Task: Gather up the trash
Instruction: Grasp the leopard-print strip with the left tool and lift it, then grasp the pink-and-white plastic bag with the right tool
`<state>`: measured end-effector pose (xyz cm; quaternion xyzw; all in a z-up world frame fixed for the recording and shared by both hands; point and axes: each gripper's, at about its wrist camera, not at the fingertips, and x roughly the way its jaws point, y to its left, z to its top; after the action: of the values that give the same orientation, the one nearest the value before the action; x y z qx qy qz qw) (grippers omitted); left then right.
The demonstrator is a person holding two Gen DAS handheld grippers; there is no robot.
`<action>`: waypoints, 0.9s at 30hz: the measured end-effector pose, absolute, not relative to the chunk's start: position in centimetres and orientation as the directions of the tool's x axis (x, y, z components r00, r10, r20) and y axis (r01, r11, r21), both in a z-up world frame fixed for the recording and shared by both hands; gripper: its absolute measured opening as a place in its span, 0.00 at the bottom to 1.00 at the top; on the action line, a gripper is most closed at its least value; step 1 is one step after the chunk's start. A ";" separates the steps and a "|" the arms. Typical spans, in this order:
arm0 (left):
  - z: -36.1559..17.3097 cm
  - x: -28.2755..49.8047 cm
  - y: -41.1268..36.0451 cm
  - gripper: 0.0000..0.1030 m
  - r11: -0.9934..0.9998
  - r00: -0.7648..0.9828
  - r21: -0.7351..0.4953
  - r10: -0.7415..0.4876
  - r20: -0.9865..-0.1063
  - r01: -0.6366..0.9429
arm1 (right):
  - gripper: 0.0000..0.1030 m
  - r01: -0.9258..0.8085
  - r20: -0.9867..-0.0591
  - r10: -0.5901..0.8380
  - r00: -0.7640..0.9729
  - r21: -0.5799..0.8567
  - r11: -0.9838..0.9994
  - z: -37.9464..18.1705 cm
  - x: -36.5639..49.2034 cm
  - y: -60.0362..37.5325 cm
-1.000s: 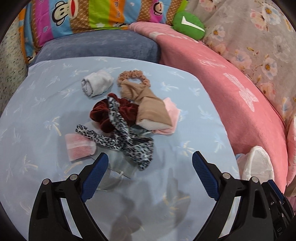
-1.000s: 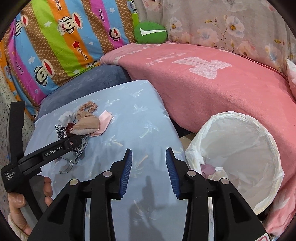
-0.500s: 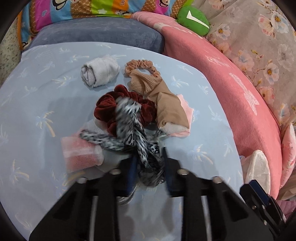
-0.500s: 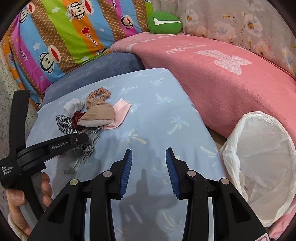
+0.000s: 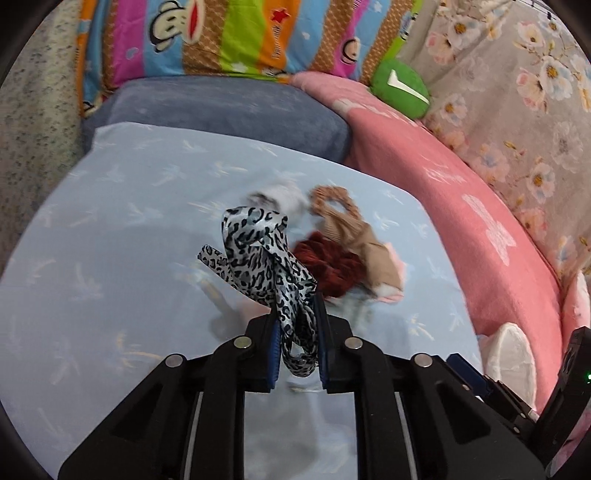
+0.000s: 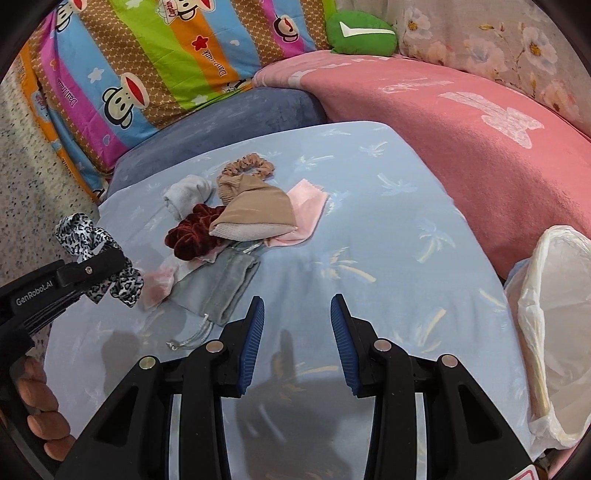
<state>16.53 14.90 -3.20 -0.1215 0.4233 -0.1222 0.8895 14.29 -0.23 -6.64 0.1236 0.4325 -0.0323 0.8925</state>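
My left gripper point(image 5: 297, 332) has its jaws pressed onto the leopard-print ribbon point(image 5: 258, 254), which they have just closed on; the ribbon is lifted clear of the light blue cushion point(image 5: 110, 258), its loops standing up ahead of the pads and a short tail hanging behind them. From the right wrist view I see the same ribbon point(image 6: 96, 254) bunched around the left gripper's tip point(image 6: 88, 271), over the cushion's left edge, with a person's fingers point(image 6: 40, 402) wrapped round the handle below. My right gripper point(image 6: 297, 339) hangs over the near middle of the cushion with its jaws partly spread and nothing between them. The rest of the pile lies toward the far left part of the cushion: a dark red scrunchie point(image 6: 192, 232), a tan sock point(image 6: 255, 214) lying over a pink cloth point(image 6: 310, 206), a tan scrunchie point(image 6: 249, 164) behind them, a rolled white sock point(image 6: 186, 194), and a grey drawstring pouch point(image 6: 221, 284) nearest me. A white bag-lined bin point(image 6: 554, 332) stands off the cushion's right edge, beside the pink blanket point(image 6: 461, 140). A green plush point(image 6: 360, 33) sits at the far end of the blanket.
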 end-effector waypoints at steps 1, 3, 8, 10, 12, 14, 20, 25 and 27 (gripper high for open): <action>-3.3 16.7 15.3 0.15 0.946 0.617 -0.308 -0.301 -0.727 0.099 | 0.36 0.157 -0.780 0.055 0.623 0.194 0.968 -6.7 14.5 0.1; -3.7 17.1 16.5 0.15 0.949 0.619 -0.306 -0.283 -0.733 0.072 | 0.36 0.138 -0.780 0.069 0.623 0.196 0.971 -6.7 15.0 1.1; -4.7 17.9 18.7 0.15 0.955 0.616 -0.296 -0.243 -0.750 0.017 | 0.36 0.083 -0.779 0.109 0.617 0.202 0.976 -6.7 16.6 3.9; -4.9 17.8 19.5 0.15 0.958 0.619 -0.287 -0.230 -0.751 0.008 | 0.36 0.062 -0.780 0.131 0.613 0.212 0.975 -6.9 17.2 5.1; -5.1 17.9 20.1 0.15 0.960 0.621 -0.280 -0.220 -0.752 0.000 | 0.36 0.048 -0.782 0.146 0.606 0.220 0.974 -7.2 18.0 6.2; -5.2 17.9 20.4 0.15 0.961 0.623 -0.276 -0.215 -0.753 -0.002 | 0.36 0.043 -0.786 0.158 0.597 0.227 0.973 -7.6 18.5 6.9; -6.2 18.3 21.0 0.15 0.961 0.607 -0.278 -0.220 -0.763 -0.002 | 0.34 0.039 -0.794 0.214 0.569 0.286 0.957 -8.9 20.4 8.7; -6.9 18.4 20.9 0.15 0.962 0.594 -0.274 -0.228 -0.772 0.013 | 0.28 0.026 -0.806 0.231 0.544 0.292 0.956 -10.1 21.2 10.2; -7.0 18.3 20.8 0.15 0.960 0.590 -0.278 -0.234 -0.773 0.017 | 0.26 0.029 -0.810 0.230 0.539 0.291 0.956 -10.6 21.3 10.4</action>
<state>18.33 20.82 -7.00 -0.1215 0.4474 -0.0709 0.8832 21.27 10.39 -10.60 0.1358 0.4764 0.0580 0.8667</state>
